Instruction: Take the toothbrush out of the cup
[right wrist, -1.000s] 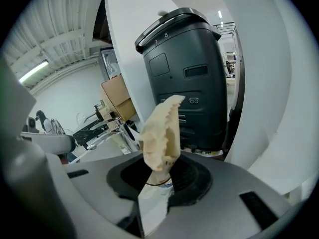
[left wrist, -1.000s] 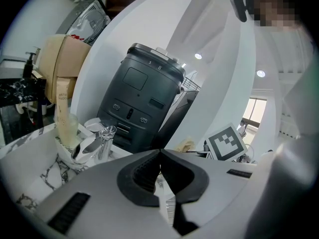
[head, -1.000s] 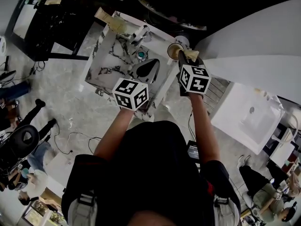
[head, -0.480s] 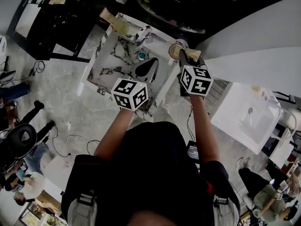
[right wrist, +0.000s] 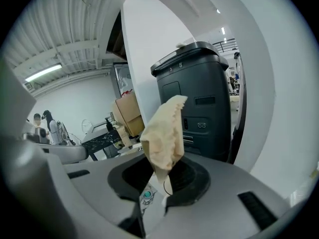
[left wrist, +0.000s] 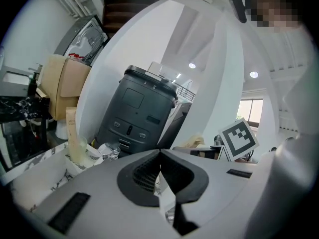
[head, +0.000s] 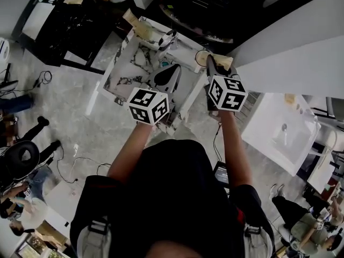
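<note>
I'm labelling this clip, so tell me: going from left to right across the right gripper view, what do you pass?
From the left: people → black table → cardboard box → tan packet → dark grey bin.

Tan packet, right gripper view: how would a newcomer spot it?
Find the marble basin, then the cup at its right corner. Beside it the right gripper, whose jaws have just been closing, holds the tan packet; only it has a sawtooth top edge.
</note>
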{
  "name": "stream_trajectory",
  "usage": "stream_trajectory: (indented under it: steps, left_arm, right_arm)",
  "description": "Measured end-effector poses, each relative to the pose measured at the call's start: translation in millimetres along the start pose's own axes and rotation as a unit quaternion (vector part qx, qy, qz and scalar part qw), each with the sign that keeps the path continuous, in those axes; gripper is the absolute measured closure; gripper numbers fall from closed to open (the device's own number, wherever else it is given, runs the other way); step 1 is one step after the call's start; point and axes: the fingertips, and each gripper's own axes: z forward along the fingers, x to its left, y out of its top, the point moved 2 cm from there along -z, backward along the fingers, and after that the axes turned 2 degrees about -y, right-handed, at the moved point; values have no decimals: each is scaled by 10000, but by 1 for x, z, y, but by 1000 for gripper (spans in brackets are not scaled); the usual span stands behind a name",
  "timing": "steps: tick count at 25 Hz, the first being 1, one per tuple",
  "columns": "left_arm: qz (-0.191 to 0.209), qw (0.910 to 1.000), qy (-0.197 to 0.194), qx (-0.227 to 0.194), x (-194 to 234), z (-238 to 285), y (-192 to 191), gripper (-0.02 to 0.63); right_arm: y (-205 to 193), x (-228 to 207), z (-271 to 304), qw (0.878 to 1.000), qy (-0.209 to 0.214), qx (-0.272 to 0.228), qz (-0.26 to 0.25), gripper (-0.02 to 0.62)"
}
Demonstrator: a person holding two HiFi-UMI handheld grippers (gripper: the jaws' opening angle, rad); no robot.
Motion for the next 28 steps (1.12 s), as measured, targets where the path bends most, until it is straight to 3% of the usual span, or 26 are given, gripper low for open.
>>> stream_trajectory:
  steps: [15,28]
  left_arm:
    - [545,9977,128,-371,-8,-69,29,595]
    - [537,9950,353,-765,8,-150,33,595]
  right_arm:
    - [23,76,-56,9972,445,-552,-245,508]
    - [23,154,-80,9920,856,-734,-560,512]
